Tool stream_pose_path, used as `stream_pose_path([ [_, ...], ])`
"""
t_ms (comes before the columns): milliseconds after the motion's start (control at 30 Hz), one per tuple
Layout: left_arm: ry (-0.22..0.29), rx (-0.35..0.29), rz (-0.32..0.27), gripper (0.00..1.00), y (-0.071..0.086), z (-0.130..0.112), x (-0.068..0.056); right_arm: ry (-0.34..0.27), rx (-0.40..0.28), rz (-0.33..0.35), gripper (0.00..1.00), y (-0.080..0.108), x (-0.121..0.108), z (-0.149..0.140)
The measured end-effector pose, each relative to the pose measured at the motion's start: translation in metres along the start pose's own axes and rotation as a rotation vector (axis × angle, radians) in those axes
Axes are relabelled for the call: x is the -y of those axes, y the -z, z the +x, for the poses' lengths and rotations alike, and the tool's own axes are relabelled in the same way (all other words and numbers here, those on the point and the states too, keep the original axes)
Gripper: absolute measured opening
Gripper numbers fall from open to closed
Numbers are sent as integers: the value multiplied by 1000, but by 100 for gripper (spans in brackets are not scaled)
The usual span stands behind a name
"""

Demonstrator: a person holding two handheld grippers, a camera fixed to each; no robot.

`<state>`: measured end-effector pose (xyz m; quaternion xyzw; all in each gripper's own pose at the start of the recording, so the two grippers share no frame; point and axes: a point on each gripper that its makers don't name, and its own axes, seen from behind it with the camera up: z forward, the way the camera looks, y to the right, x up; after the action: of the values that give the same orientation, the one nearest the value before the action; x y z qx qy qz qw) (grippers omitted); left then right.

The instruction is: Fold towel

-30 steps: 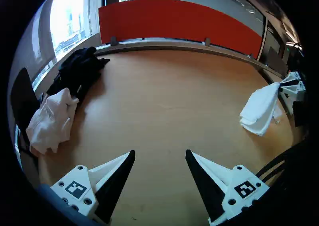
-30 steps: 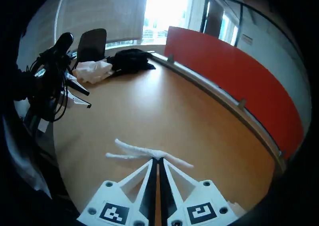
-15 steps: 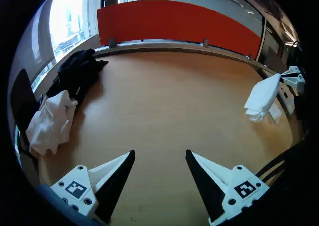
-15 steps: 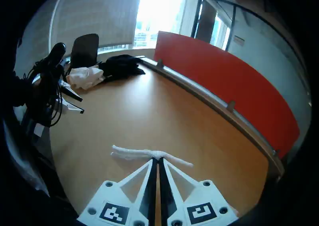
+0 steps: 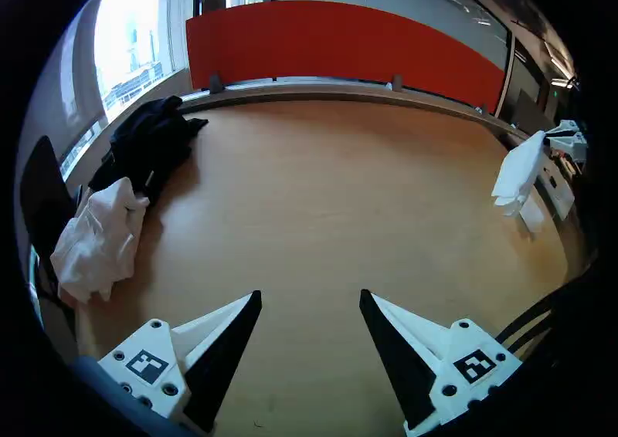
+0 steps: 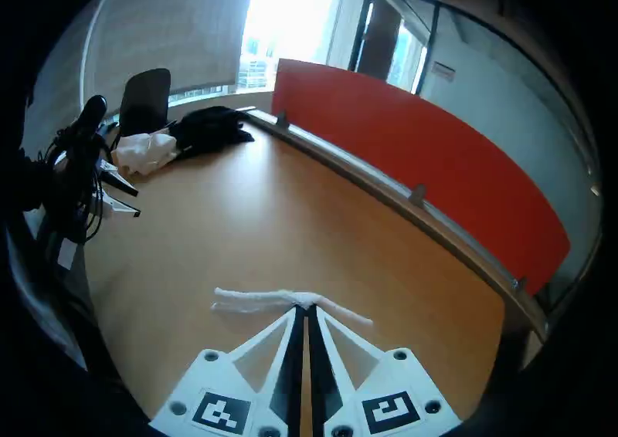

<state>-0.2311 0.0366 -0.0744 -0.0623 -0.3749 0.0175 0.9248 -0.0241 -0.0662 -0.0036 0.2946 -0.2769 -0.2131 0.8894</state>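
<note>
a wide wooden tabletop (image 5: 324, 190) is bordered at the far side by a red partition (image 5: 348, 43). a dark garment (image 5: 151, 140) and a crumpled white cloth (image 5: 100, 236) are laid at its left edge. the towel (image 6: 263, 299) is clamped by the right hand-held gripper (image 6: 307, 309), above the tabletop's right side. the left hand-held gripper (image 5: 309, 313) is held wide apart.

Your worktop (image 5: 332, 190) is a broad, light-brown wooden surface. At its far left corner lies a crumpled black garment (image 5: 151, 140), and a rumpled white cloth (image 5: 96, 236) sits just beside it at the worktop's edge.
</note>
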Motion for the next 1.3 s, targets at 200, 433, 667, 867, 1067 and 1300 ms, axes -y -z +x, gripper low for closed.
stream_pose_path([
  [200,-14,1,1,94,-1,3,-1,-21,12,-44,4,7,-32,-9],
  [433,-15,2,1,94,-2,6,-2,-42,29,-105,4,14,-74,-22],
  [667,-26,4,3,94,-2,9,-4,-45,62,-158,4,21,-113,-36],
  [867,-27,8,2,94,-3,8,-6,-56,88,-190,4,26,-141,-48],
  [1067,-30,9,2,94,-4,8,-7,-64,113,-213,3,27,-163,-58],
  [1300,-31,9,5,94,-4,8,-6,-74,132,-230,3,26,-180,-65],
])
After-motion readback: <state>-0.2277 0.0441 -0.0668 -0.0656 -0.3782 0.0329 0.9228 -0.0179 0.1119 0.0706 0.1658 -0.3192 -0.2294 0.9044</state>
